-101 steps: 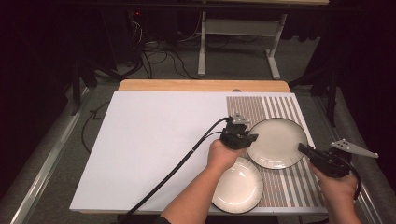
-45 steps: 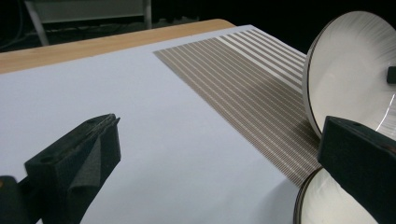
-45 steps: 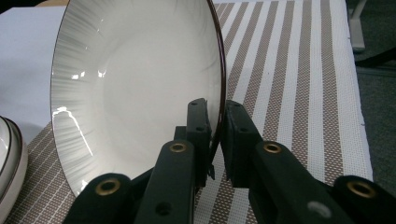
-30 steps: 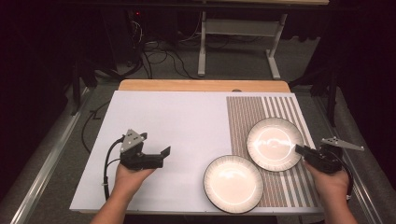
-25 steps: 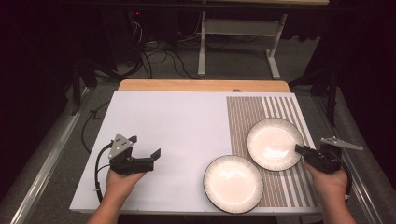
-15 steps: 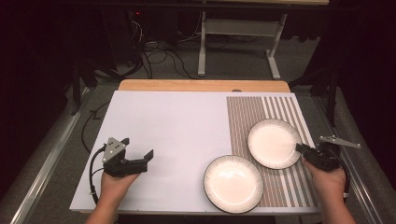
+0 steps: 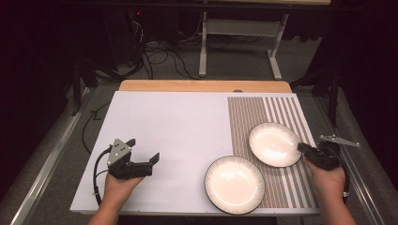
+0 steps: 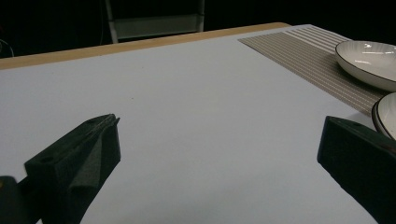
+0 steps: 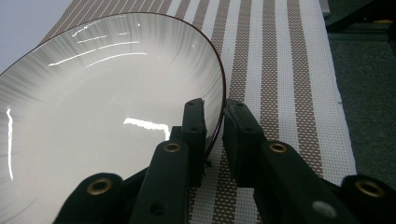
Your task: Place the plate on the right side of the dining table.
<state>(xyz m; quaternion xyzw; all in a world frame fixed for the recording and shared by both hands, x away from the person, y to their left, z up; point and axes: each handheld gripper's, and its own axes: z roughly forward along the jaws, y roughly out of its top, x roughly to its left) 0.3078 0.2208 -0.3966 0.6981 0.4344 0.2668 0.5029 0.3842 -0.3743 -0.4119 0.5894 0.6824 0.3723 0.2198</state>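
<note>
Two white plates with dark rims lie at the right of the table. The far plate (image 7: 273, 143) (image 9: 102, 116) rests on the striped mat (image 7: 281, 107). My right gripper (image 7: 304, 148) (image 9: 213, 117) is shut on its right rim, one jaw inside the plate and one outside. The near plate (image 7: 234, 183) sits at the mat's left edge, half on the white sheet. My left gripper (image 7: 143, 150) (image 8: 219, 154) is open over the white sheet at the front left, holding nothing, well left of both plates. In the left gripper view the far plate (image 8: 369, 60) and near plate (image 8: 387, 116) show at the right.
The white sheet (image 7: 173, 122) covers most of the table, with a wooden strip (image 7: 202, 86) along its back edge. The striped mat (image 9: 285, 56) reaches the table's right edge. Cables and a stand's legs lie on the floor behind the table.
My left gripper has moved from beside the plates to the front left of the table, still drifting left and toward the person. The right gripper stays on the far plate's rim.
</note>
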